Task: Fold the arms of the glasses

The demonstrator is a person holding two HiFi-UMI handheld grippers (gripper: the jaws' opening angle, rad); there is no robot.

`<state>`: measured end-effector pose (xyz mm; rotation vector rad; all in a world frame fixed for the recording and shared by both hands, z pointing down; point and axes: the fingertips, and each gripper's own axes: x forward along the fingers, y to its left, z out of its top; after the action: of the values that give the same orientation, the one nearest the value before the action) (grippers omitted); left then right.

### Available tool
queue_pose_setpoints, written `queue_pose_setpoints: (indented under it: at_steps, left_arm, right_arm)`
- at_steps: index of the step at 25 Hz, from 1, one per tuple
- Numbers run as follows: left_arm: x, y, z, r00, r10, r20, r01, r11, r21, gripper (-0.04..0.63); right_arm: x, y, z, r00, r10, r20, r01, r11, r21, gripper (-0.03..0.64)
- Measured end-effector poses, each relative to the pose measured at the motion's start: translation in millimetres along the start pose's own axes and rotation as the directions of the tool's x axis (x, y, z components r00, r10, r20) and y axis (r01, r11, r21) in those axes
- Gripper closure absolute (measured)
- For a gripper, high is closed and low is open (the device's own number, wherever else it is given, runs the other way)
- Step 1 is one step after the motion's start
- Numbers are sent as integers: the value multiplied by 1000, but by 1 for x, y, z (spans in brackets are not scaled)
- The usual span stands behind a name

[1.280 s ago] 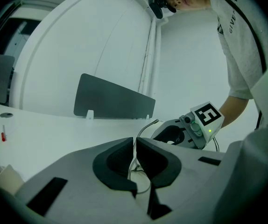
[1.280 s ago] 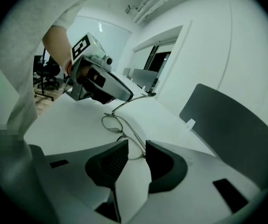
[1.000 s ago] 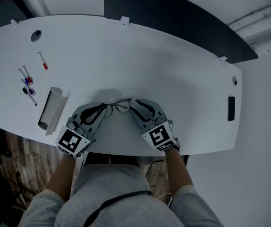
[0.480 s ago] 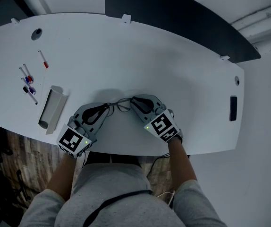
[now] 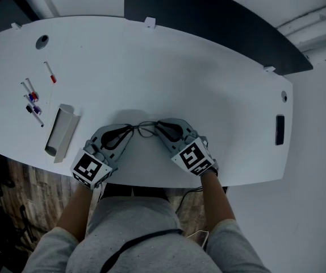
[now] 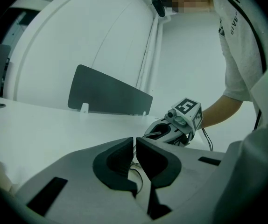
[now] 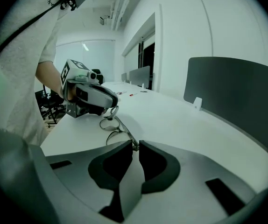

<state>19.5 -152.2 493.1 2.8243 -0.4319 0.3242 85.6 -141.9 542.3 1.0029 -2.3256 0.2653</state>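
Your right gripper (image 5: 159, 125) has narrowed its jaws since a second ago. They are closing around the right end of the glasses (image 5: 145, 128), low centre on the white table (image 5: 208, 78). The grey tray (image 5: 61, 131), at left, shows nothing inside. Your left gripper (image 5: 129, 131) pinches the other end. Next, I judge, fold that arm inward gently.

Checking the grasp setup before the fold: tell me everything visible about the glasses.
The thin dark wire-framed glasses have clear lenses and slim metal-looking rims. They lie on the white table near its front edge, between both grippers. The left gripper is shut on one end; the right gripper has the other end between its jaws, which are closing. How far the arms are folded is unclear.
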Motion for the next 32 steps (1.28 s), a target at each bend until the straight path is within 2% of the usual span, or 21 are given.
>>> queue_pose_setpoints:
  at_steps: [10,17,32]
  left_arm:
    - [7,3,-6,1000,8,-20,-8,1000,2,566]
    - [13,1,-14,995,22,-96,-14,996,85,566]
    - [15,6,-17,991,42,-127,-27,993,115,568]
  right_arm:
    - [-3,4,-2,1000,12,-6,-12,1000,-13,566]
    - [-3,6,1,1000,19,-18,-20,999,-46,568]
    - [-1,10,-3,998,32,-47,-36,996,-83,571]
